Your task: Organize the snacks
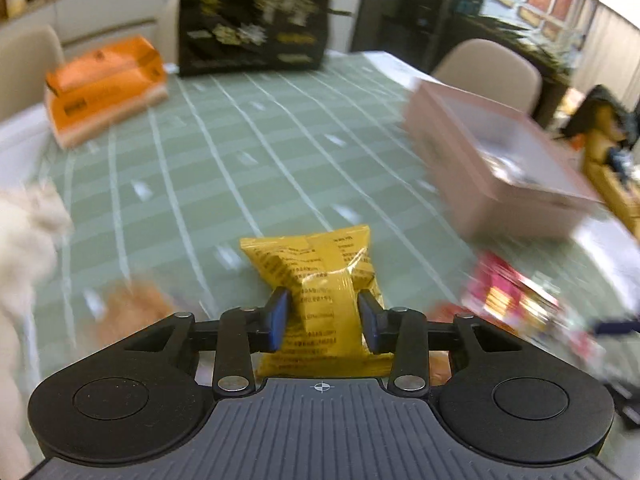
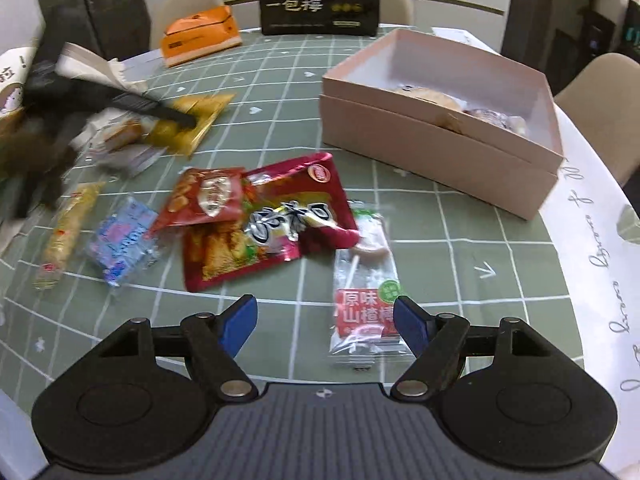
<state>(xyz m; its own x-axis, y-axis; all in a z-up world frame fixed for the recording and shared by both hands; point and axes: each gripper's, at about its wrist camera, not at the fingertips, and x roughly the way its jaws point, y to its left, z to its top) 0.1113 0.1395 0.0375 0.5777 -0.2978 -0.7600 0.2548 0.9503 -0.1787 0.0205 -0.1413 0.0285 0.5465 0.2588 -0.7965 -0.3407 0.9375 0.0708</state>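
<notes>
in left claw (image 1: 323, 312), yellow packet (image 1: 320, 276)

In the left wrist view, motion blur smears nearly everything beyond the left hand-held gripper (image 1: 323, 312): the pink box (image 1: 480, 184) ahead to its right shows no legible contents, the red and pink packets (image 1: 516, 300) on its near right cannot be told apart, and the brownish item (image 1: 132, 312) on its near left cannot be identified. The yellow packet (image 1: 320, 276) between its jaws is hidden at its near end by the gripper body. In the right wrist view, the dark blurred shape (image 2: 56, 120) far left of the right hand-held gripper (image 2: 325, 320) is cut off by the picture's edge and hides part of the gold packet (image 2: 196, 120).
</notes>
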